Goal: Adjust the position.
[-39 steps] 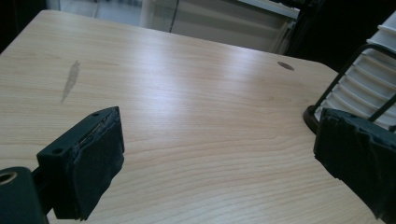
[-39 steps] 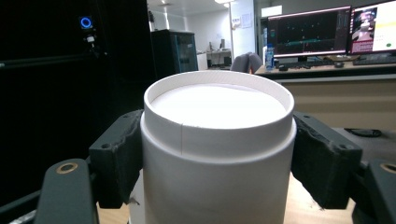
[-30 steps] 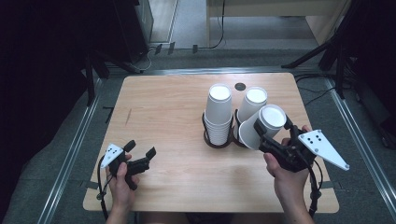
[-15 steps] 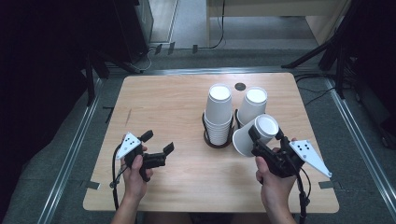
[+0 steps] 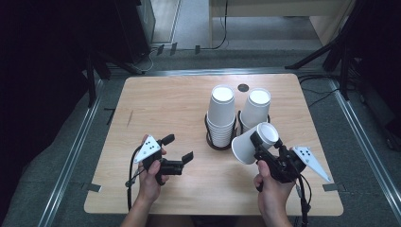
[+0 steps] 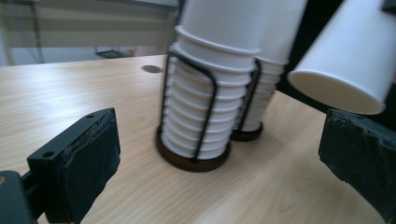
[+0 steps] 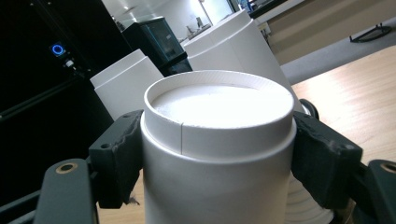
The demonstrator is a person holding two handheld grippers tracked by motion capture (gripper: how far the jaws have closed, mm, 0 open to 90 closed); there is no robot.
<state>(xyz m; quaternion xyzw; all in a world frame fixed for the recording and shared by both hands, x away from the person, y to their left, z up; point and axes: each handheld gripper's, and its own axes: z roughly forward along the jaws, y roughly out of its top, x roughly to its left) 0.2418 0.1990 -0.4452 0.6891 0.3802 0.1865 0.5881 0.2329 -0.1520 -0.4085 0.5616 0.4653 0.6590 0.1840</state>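
Right gripper, clamped on a paper cup, has carried it down off the stacks. Left gripper, jaws wide and empty, has slid in toward it, likely to take over.

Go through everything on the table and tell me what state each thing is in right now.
Right gripper: shut on a white paper cup, held tilted with its base up.
Left gripper: open, nothing between its jaws.
Left cup stack: upside down, upright in its wire holder.
Right cup stack: upside down, in its own holder.
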